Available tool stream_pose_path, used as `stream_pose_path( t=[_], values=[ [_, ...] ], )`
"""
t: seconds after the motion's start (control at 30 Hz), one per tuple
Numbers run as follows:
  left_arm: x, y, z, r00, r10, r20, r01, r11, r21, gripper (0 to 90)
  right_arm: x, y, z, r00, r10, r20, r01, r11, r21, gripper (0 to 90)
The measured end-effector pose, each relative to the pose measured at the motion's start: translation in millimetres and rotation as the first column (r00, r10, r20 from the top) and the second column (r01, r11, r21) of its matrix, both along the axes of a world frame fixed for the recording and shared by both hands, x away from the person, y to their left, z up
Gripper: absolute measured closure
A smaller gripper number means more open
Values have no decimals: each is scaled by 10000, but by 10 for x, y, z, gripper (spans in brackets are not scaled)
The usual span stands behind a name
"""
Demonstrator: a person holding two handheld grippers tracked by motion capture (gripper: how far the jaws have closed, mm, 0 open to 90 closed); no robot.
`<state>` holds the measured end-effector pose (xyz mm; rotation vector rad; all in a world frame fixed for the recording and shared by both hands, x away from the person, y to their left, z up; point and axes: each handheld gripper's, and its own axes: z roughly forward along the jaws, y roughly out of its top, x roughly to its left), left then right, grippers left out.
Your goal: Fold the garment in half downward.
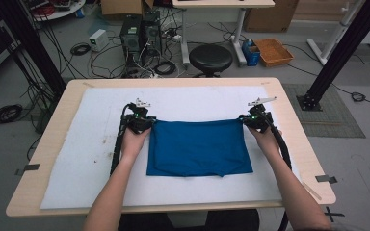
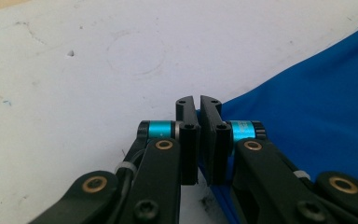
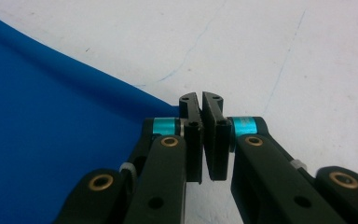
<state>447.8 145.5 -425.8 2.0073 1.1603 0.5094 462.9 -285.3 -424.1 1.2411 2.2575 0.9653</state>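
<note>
high view: blue cloth (image 1: 198, 148) lay flat, folded, mid white mat (image 1: 77, 159) on table (image 1: 38, 163). left gripper (image 1: 142, 122) pinched far-left corner, jaws closed tight on fabric (thin fold between pads). right gripper (image 1: 253, 120) likewise clamped far-right corner, cloth edge stretched between them.

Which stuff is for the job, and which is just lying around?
For the job: blue cloth, left gripper and right gripper pinching its far corners, white mat.
Lying around: stool, basket, computer boxes, floor cables.
</note>
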Motion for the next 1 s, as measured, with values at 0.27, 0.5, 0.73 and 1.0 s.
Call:
stream_pose_path(
  t=[0.27,0.5,0.73,1.0],
  values=[
    [-55,56,49,9989,311,340,-312,9995,17,570,-78,-4,77,9994,-186,301,188,9998,-56,610],
    [-451,173,241,9907,-76,1362,122,9994,-331,452,-362,-117,239,9950,-133,990,74,9981,607,463],
    [-947,311,306,9802,-397,1940,517,9970,-571,416,-771,-287,294,9877,-78,1560,-91,9942,1073,420],
    [-1119,412,294,9775,-575,2030,794,9917,-1013,412,-909,-430,245,9862,-307,1628,140,9946,1027,400]
  ],
)
